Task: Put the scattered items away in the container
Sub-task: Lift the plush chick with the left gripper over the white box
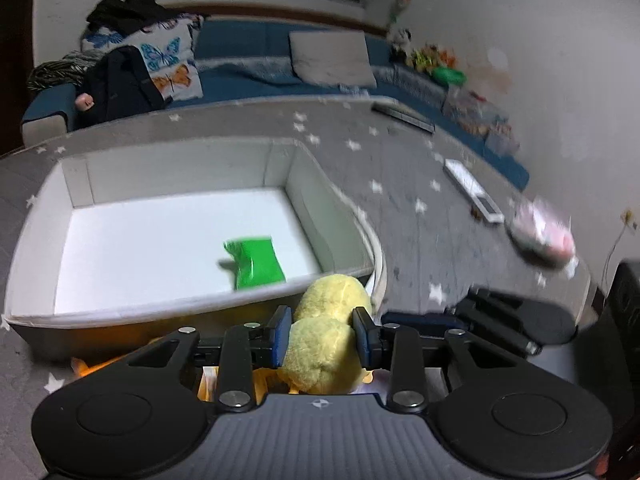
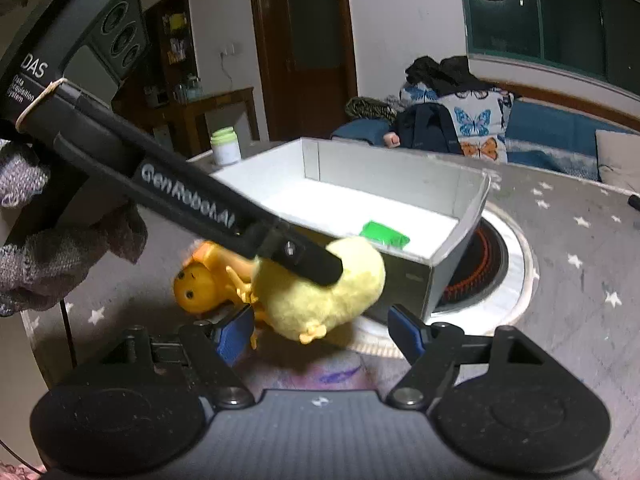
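My left gripper (image 1: 322, 336) is shut on a yellow plush toy (image 1: 328, 336), held just in front of the near wall of the white box (image 1: 168, 304). A green packet (image 1: 256, 260) lies inside the box. In the right wrist view the left gripper's finger (image 2: 312, 260) presses on the plush toy (image 2: 320, 296) beside the box (image 2: 460, 184), with the green packet (image 2: 384, 234) inside. An orange toy figure (image 2: 200, 284) lies on the table to the left of the plush. My right gripper (image 2: 320, 332) is open and empty, just below the plush.
The table has a grey star-pattern cloth (image 1: 400, 168). A white remote (image 1: 472, 190), a dark remote (image 1: 402, 116) and a pink object (image 1: 544, 234) lie to the right. A round burner (image 2: 480, 268) sits under the box. A green-lidded jar (image 2: 226, 146) stands behind it. A sofa (image 1: 260, 56) lies beyond.
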